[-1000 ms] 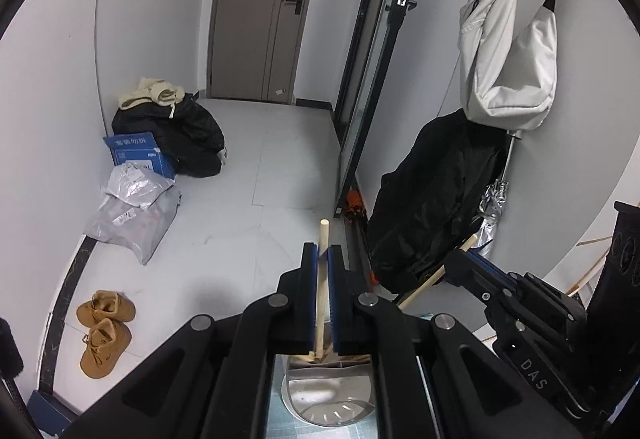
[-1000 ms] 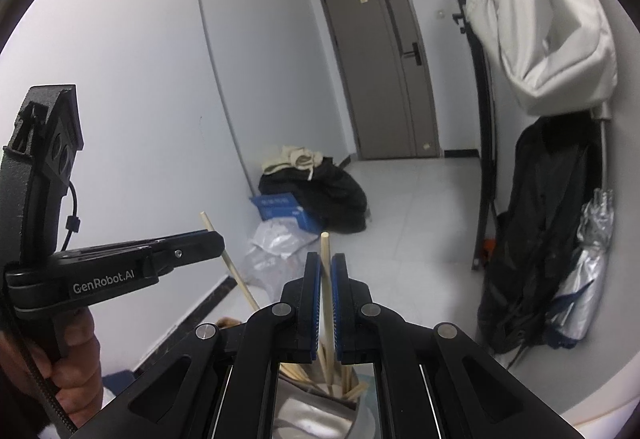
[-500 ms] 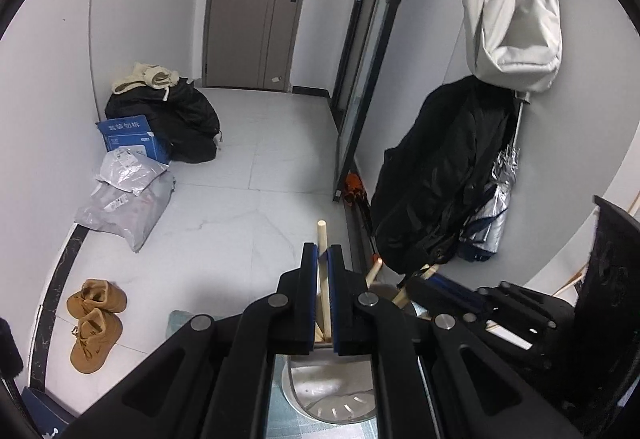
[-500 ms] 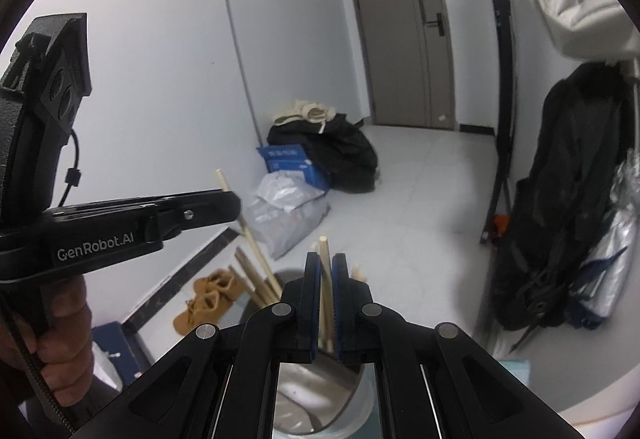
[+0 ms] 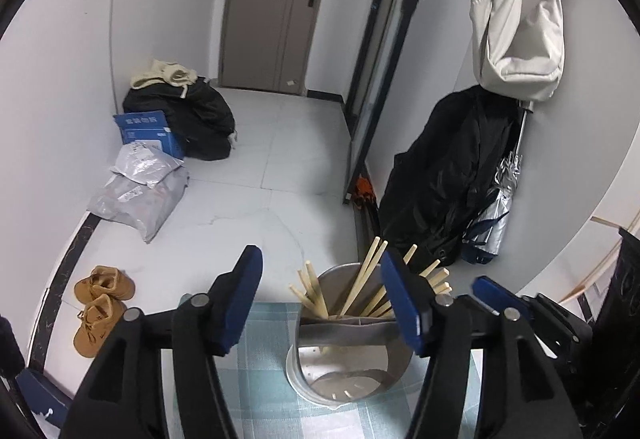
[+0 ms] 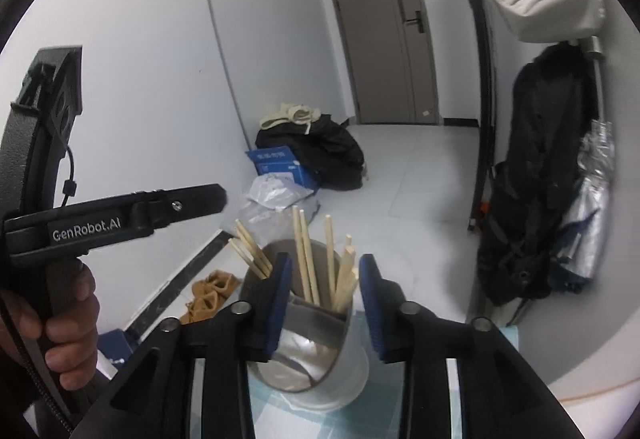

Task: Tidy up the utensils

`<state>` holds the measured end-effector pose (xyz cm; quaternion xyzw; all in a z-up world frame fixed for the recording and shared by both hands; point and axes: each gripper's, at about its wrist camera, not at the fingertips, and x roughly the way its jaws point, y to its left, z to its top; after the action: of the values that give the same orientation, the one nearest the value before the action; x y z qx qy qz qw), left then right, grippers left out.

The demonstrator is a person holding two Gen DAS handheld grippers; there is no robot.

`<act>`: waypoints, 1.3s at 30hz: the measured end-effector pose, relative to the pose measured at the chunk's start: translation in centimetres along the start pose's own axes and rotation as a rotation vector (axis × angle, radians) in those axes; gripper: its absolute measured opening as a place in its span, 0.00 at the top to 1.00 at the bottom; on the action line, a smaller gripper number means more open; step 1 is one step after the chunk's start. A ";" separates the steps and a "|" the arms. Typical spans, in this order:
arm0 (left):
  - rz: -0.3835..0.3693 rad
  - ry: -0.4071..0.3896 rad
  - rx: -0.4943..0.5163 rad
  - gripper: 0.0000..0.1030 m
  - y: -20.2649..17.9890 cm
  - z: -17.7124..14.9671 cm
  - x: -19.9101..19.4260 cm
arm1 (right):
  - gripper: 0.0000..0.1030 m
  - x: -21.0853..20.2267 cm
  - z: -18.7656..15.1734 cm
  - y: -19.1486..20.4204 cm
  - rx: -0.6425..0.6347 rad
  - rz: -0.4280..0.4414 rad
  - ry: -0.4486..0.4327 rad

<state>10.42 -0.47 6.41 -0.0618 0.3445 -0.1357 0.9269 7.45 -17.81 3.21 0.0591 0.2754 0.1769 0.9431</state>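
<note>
Chopsticks (image 5: 362, 285): pale wooden sticks, standing tilted in the metal holder (image 5: 348, 367), tips fanned above its rim.
Metal holder: upright on a pale blue checked cloth (image 5: 272, 335), just below both grippers.
Left gripper (image 5: 326, 303): jaws opening, blue pads well apart, nothing pressed between them; holder and sticks seen through the gap.
Right gripper (image 6: 324, 303): jaws opening, pads apart on either side of the holder's top, gripping nothing.
Hand (image 6: 66, 327): wrapped around the left gripper's handle.
Floor beyond: brown shoes (image 5: 100, 303), grey parcels (image 5: 140, 195), blue box (image 5: 150, 131), black coat (image 5: 452, 179).
</note>
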 end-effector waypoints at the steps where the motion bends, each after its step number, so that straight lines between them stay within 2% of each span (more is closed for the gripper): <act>1: 0.004 -0.003 -0.004 0.39 -0.1 -0.1 -0.4 | 0.66 -0.5 0.0 -0.1 0.008 -0.005 -0.007; 3: 0.020 -0.017 -0.012 0.33 -0.2 -0.4 -1.2 | 0.65 -1.7 0.0 -0.2 0.019 -0.014 -0.025; 7: 0.043 -0.050 -0.028 0.22 -0.4 -0.7 -2.9 | 0.54 -4.0 0.2 -0.1 0.034 -0.022 -0.065; 12: 0.069 -0.080 -0.029 0.18 -0.9 -1.3 -4.7 | 0.47 -6.5 0.2 0.7 0.023 -0.022 -0.110; 14: 0.080 -0.101 -0.028 0.12 -1.0 -1.6 -5.6 | 0.37 -7.4 0.1 1.1 0.018 -0.020 -0.130; 17: 0.103 -0.131 -0.033 0.07 -1.0 -2.2 -6.7 | 0.26 -8.8 -0.3 1.8 0.009 -0.031 -0.164; 22: 0.128 -0.171 -0.041 0.02 -1.0 -3.0 -8.3 | 0.22 -10.8 -0.7 2.8 -0.013 -0.039 -0.195; 29: 0.191 -0.224 -0.024 0.01 -1.1 -4.6 -10.2 | 0.11 -13.0 -2.0 3.6 -0.015 -0.047 -0.243; 39: 0.197 -0.257 -0.036 0.01 -0.6 -6.6 -11.1 | 0.04 -14.6 -4.0 4.5 -0.047 -0.055 -0.296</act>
<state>-2.13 2.09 8.43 -0.0612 0.2297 -0.0290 0.9709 -7.56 -18.96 8.08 0.0548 0.1305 0.1469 0.9790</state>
